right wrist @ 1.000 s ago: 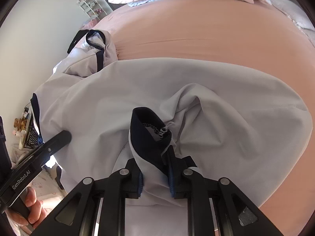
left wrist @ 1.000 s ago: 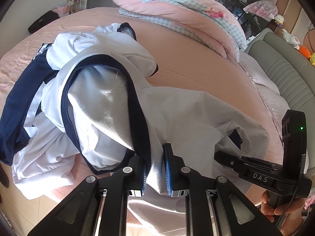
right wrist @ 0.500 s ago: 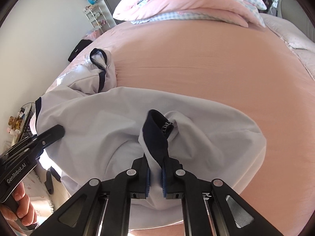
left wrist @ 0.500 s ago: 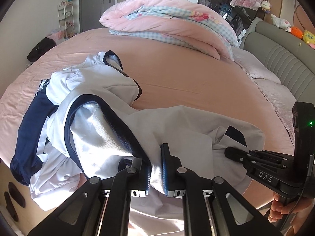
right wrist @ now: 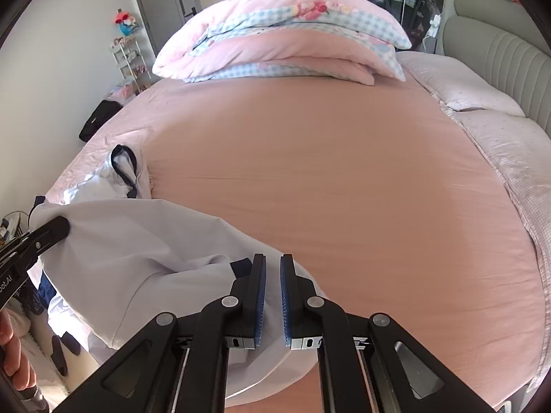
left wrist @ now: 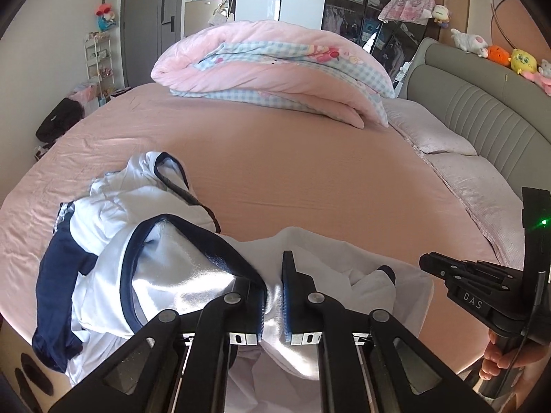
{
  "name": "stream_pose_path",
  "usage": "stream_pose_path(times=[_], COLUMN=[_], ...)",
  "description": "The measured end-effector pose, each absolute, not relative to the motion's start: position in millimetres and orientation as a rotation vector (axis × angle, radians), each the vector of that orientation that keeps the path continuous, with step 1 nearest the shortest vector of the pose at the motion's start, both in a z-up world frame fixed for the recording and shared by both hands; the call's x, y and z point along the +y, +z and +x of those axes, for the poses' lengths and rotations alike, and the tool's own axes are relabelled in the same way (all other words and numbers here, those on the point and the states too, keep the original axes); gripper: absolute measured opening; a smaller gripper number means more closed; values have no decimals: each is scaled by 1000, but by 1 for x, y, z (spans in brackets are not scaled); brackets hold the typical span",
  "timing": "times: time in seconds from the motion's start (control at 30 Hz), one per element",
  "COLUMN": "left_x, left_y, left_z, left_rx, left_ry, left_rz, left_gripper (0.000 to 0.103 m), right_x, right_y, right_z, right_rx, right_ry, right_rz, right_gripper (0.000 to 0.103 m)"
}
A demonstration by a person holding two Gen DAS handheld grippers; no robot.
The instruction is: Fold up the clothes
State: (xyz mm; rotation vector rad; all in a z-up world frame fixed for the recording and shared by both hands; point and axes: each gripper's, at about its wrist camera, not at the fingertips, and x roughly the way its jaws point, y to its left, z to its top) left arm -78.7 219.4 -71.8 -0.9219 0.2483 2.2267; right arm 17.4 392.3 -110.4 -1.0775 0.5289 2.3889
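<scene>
Both grippers are clamping the white garment (left wrist: 193, 275), one at each end, holding it slack above the near edge of the pink bed (right wrist: 344, 179). Left gripper (left wrist: 273, 296): jaws closed tight on white cloth beside the navy-trimmed opening. Right gripper (right wrist: 273, 296): jaws pinched on white fabric next to a navy cuff. The cloth is sagging between the two. More white and navy clothes (left wrist: 58, 285) are lying in a heap on the bed's left side, under and behind the held piece. Folded pink quilt (left wrist: 275, 69) is sitting at the far end, well apart.
</scene>
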Motion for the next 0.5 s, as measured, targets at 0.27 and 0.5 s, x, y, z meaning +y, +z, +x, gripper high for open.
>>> stream_pose_path(times=[0.27, 0.5], left_x=[233, 244], left_y=[-49, -25], left_z=[-83, -76], left_rx=[262, 288], left_ry=[2207, 2193], left_rz=[-881, -818], left_gripper=[6, 6], right_x=[401, 376], right_y=[-100, -115], right_z=[18, 4], right_rx=[606, 567], right_ry=[2484, 2528], right_rz=[-1081, -1178], right_gripper=[8, 44])
